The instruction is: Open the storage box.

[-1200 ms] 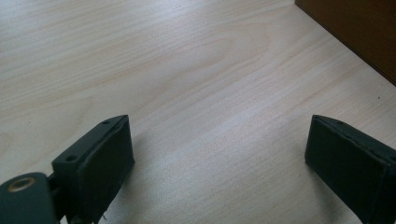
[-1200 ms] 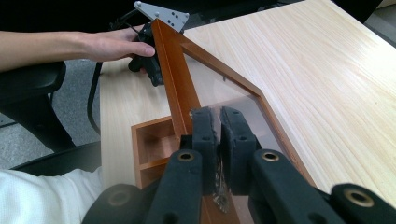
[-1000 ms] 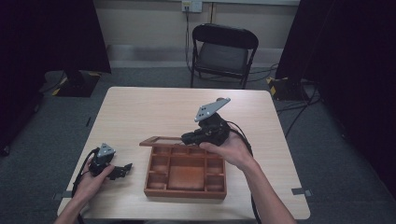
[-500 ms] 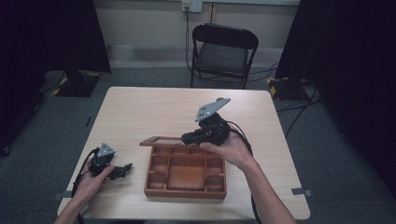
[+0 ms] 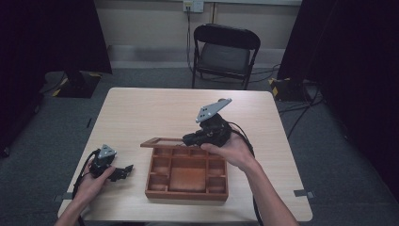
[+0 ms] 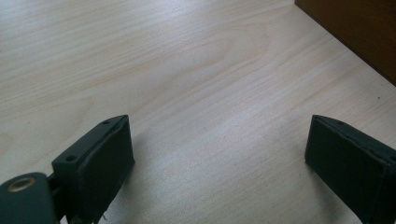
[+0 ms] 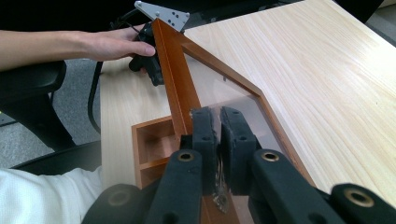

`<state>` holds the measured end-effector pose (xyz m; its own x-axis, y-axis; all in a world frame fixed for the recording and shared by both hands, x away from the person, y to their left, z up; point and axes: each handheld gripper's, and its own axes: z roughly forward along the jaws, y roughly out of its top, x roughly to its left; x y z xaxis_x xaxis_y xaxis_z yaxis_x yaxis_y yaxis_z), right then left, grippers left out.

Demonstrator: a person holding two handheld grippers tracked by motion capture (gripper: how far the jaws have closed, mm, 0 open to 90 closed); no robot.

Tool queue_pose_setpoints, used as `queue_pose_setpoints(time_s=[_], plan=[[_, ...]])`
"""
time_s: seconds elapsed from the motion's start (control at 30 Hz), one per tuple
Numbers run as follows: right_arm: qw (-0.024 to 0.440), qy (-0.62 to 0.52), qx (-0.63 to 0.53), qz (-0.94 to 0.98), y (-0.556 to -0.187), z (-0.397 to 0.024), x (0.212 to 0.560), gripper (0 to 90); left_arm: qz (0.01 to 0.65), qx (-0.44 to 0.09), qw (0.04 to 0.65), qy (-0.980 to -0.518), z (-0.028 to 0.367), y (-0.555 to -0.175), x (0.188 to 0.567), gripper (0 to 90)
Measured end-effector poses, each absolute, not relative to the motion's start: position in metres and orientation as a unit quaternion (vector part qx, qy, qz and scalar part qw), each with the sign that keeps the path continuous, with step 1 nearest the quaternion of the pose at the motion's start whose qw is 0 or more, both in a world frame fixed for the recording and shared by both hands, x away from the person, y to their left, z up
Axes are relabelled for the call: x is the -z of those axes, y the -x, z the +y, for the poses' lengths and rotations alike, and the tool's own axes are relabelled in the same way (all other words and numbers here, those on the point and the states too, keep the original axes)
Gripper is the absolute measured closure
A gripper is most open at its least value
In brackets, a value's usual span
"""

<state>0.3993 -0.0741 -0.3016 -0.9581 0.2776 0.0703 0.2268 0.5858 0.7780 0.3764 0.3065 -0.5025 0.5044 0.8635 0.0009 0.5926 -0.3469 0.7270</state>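
Your right tongs [image 7: 215, 122] were clamped on the glazed lid [image 7: 219, 88] of the wooden box [image 5: 187, 173] at mid-counter [image 5: 155, 113], while your left tongs [image 6: 219, 154] rested wide open and empty beside it.

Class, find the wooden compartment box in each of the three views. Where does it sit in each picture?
High view: wooden compartment box, centre, near table edge.
Left gripper view: its dark side wall at top right corner.
Right gripper view: open compartments lower left, beside the raised lid.
Shared landmark: the light wooden table.
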Motion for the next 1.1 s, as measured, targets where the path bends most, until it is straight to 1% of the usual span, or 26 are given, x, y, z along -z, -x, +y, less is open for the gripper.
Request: queue_pose_setpoints(time_s=[1.1], plan=[[0.027, -0.141, -0.429, 0.892, -0.398, -0.0736, 0.3025, 85.1, 0.457, -0.197, 0.343, -0.796, 0.3065, -0.3764, 0.5025, 7.1]])
